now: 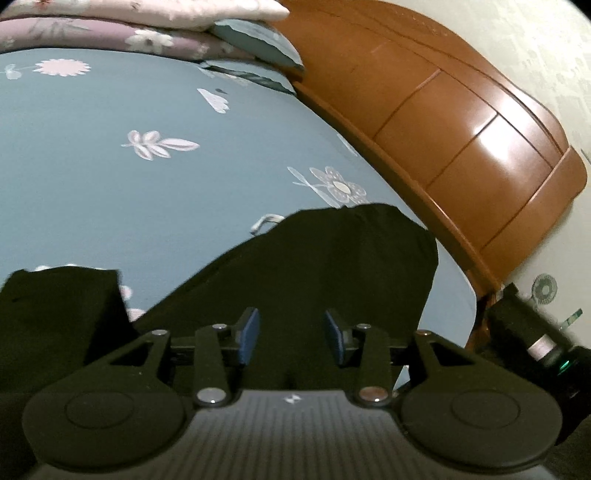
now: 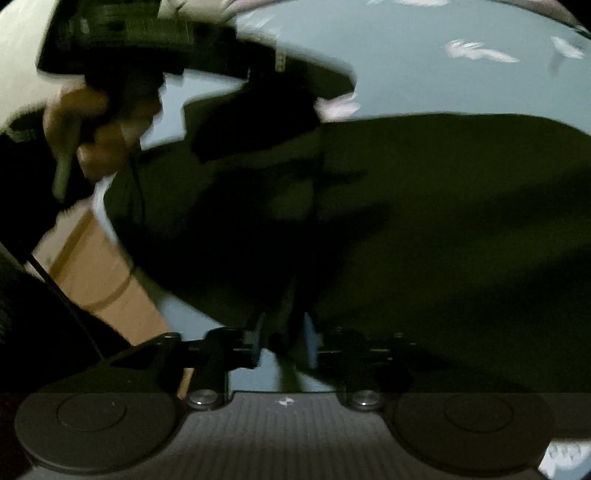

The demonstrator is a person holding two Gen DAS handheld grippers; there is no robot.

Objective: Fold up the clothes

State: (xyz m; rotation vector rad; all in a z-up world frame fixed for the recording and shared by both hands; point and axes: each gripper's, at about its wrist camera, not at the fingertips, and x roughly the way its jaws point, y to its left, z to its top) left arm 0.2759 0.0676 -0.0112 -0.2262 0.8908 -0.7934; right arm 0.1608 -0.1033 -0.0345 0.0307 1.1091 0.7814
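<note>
Two grippers are in use: the left gripper (image 1: pixel 291 334) and the right gripper (image 2: pixel 283 339), each with two blue-padded fingers. One hand (image 2: pixel 92 125) shows, wrapped around the left gripper's handle. One dark garment (image 1: pixel 332 266) lies on the bed near its edge by the headboard; a second dark fold (image 1: pixel 55 314) at the left may belong to the same piece, which cannot be told. There is one blue flowered bedsheet (image 1: pixel 110 184) and one wooden headboard (image 1: pixel 461 122). At the bed's far edge two pillows (image 1: pixel 255 40) and one stack of folded floral bedding (image 1: pixel 110 22) are seen. One small fan (image 1: pixel 545 290) stands beyond the bed's corner, and one cardboard box (image 2: pixel 107 273) sits beside the bed.
</note>
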